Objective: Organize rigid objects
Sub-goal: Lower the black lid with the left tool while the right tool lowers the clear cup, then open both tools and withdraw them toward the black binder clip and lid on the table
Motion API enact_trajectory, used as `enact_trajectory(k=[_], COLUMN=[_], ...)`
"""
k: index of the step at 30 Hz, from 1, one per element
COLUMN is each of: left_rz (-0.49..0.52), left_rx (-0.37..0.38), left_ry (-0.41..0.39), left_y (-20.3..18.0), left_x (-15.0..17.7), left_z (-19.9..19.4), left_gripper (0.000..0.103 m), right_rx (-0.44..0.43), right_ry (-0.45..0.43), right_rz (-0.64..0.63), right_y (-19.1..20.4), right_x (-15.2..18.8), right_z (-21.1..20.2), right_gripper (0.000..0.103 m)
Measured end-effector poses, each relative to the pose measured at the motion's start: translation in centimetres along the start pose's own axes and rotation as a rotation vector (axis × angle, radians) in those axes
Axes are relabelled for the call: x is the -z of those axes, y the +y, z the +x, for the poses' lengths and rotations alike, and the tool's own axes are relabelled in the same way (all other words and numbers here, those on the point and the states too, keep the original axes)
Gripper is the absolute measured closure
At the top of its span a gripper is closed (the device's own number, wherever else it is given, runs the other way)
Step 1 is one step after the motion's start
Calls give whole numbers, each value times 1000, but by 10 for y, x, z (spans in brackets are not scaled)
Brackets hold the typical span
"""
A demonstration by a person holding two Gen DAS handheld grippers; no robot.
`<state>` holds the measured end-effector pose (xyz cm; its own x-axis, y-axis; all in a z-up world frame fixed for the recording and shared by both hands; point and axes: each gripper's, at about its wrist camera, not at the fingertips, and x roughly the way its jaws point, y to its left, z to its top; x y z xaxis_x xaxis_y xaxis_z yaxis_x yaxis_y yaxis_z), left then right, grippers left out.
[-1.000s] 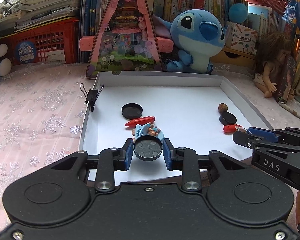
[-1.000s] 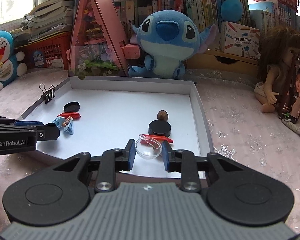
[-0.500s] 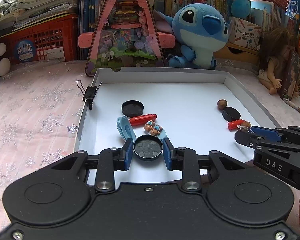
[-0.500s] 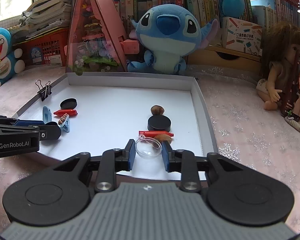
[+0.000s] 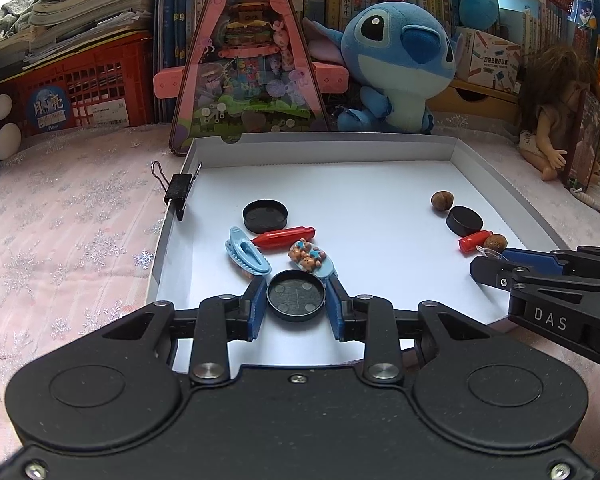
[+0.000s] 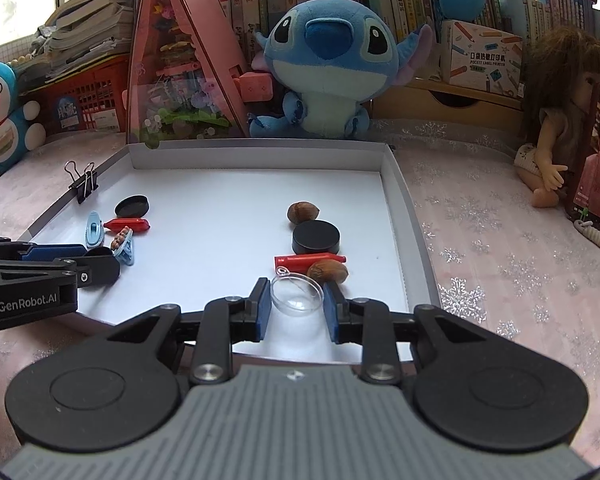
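Observation:
A white tray [image 5: 380,184] holds small objects. My left gripper [image 5: 296,304] is shut on a black round lid [image 5: 296,295] over the tray's near left part, just behind a bear hair clip [image 5: 310,260], a blue clip [image 5: 246,255], a red crayon [image 5: 284,236] and another black lid [image 5: 265,214]. My right gripper [image 6: 296,304] is shut on a clear round dish [image 6: 297,293] over the near right part, next to a nut [image 6: 327,271], a red crayon [image 6: 310,260], a black puck [image 6: 316,237] and a second nut [image 6: 302,212].
A binder clip [image 5: 178,190] grips the tray's left wall. A Stitch plush [image 6: 328,64] and a pink triangular toy box [image 5: 246,60] stand behind the tray. A doll [image 6: 556,128] sits at the right. The tray lies on a pink snowflake cloth [image 5: 60,240].
Both grippers have drawn back toward the tray's near edge, each holding its object. The blue clip has come into view beside the left gripper.

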<state>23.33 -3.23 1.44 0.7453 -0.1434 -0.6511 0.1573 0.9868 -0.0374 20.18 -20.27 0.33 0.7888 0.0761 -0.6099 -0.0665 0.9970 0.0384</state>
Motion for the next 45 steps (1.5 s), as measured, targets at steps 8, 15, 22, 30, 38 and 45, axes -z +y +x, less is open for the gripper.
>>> enact_trajectory(k=[8, 15, 22, 30, 38, 45], left_rz=[-8, 11, 63, 85, 101, 119], left_rx=[2, 21, 71, 133, 180, 242], left_ry=[13, -33, -69, -90, -86, -40], left_y=[0, -1, -5, -8, -11, -17], left_x=[0, 1, 17, 47, 80, 110], left_z=[-4, -32, -73, -115, -144, -160], left_gripper=[56, 36, 27, 24, 24, 23], right_rx=[-1, 10, 9, -13, -33, -21], right_ry=[1, -61, -122, -176, -217, -226], right_rz=[18, -26, -62, -105, -120, -142], right_y=[-1, 4, 7, 12, 16, 17], right_x=[0, -2, 9, 32, 58, 77], right_z=[-4, -32, -70, -112, -143, -158], right_gripper=[50, 35, 25, 19, 17, 16])
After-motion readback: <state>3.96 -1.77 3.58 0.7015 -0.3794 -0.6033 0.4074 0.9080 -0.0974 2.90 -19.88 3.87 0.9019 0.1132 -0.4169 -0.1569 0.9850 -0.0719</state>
